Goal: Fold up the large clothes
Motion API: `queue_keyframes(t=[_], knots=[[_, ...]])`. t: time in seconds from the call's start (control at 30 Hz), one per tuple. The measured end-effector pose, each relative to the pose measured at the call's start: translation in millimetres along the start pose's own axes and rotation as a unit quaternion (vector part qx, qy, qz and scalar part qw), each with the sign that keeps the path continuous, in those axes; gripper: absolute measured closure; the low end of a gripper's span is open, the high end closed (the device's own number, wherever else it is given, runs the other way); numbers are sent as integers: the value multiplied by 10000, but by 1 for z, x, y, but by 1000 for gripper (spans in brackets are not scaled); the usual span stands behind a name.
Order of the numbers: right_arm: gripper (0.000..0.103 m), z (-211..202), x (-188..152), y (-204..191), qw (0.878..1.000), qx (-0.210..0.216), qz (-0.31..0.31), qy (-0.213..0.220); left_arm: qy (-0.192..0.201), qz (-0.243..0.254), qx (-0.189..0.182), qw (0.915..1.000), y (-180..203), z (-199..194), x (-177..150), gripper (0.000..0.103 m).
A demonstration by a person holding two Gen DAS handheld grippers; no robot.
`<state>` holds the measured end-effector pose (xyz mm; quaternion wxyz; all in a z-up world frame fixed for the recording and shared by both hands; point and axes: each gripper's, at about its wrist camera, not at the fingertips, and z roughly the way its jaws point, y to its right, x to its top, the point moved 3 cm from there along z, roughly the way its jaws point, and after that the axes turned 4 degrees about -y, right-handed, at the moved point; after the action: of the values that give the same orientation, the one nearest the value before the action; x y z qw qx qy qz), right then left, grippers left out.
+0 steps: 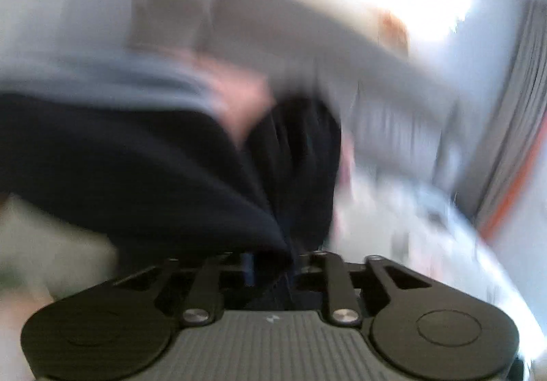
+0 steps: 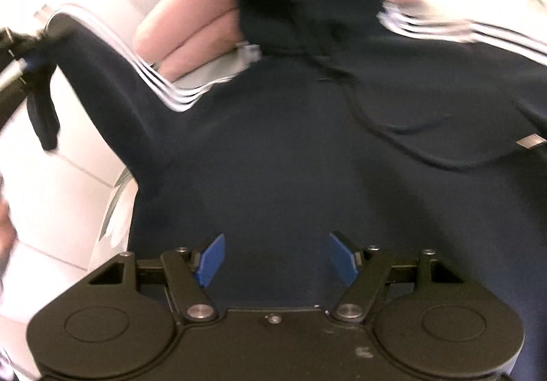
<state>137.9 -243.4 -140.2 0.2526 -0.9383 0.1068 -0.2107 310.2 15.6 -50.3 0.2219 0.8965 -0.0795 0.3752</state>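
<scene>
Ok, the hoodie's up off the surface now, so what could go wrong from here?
1. The left tool has only a narrow bunch of the navy hoodie between its fingers; it may slip out.
2. The right tool stands open, gripping nothing, so the body hangs unsupported and may twist.
3. The drawstring dangles loose and could snag or get folded in.

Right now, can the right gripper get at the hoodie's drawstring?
Probably yes. The right gripper stands open over the dark hoodie, nothing between its blue pads. The drawstring lies exposed on the cloth ahead, uncovered, though motion blur leaves its exact run uncertain.
</scene>
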Motion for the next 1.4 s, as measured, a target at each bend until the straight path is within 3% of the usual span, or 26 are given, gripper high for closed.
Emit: queue_keyframes(t=[0.03,0.07,0.17,0.23,0.3,0.4,0.43,0.53,0.67,0.9,0.97,1.0,1.03,1.1,1.17,1.2,1.3,1.33,1.4], knots=[[20,-7,2,15,9999,15,143,-23,-516,-60,142,9985,7,22,-17,58],[20,-14,3,27,9997,40,242,-24,-963,-166,232,9949,9,39,-34,58],[18,-34,13,62,9990,3,440,55,-2039,-532,524,9761,4,63,-75,59],[18,-39,33,71,9992,55,363,147,-2259,-571,744,9696,0,53,-90,58],[18,-38,58,59,9995,170,71,274,-2133,-435,926,9716,-4,39,-89,52],[13,-27,98,12,9957,330,-554,667,-1533,-593,1229,9787,-25,11,-76,30],[7,-21,107,-6,9936,410,-755,735,-1346,-712,1299,9798,-35,6,-68,28],[7,23,137,-69,9882,703,-1242,563,-1024,-987,1520,9781,-70,1,-41,28],[7,97,164,-131,9851,-79,-1689,319,-731,-750,1878,9766,-93,-1,-25,29],[7,188,179,-172,9669,-1536,-2008,342,-1142,-826,1319,9812,-143,46,-10,28],[22,197,179,-168,9624,-1776,-1972,575,-1274,-1037,1118,9801,-157,59,-12,29],[72,193,173,-166,9586,-1745,-2112,772,-1295,-1112,1055,9797,-165,67,-13,35],[88,183,169,-166,9541,-1690,-2275,967,-1241,-1142,1035,9802,-169,74,-12,50],[89,141,160,-165,9554,-1029,-2244,1622,-1094,-1100,812,9845,-172,83,-11,57],[89,80,153,-156,9534,-237,-1895,2337,-1080,-1255,443,9852,-174,93,-11,56],[89,39,149,-145,9466,211,-1594,2794,-1095,-1358,327,9841,-175,99,-12,53],[89,-33,138,-95,9348,591,-683,3436,-891,-1425,110,9857,-170,106,-14,45],[88,-49,133,-67,9314,664,-265,3568,-840,-1367,157,9869,-168,107,-16,55],[79,-61,121,-5,9300,442,554,3605,-792,-1131,579,9887,-163,110,-19,87]])
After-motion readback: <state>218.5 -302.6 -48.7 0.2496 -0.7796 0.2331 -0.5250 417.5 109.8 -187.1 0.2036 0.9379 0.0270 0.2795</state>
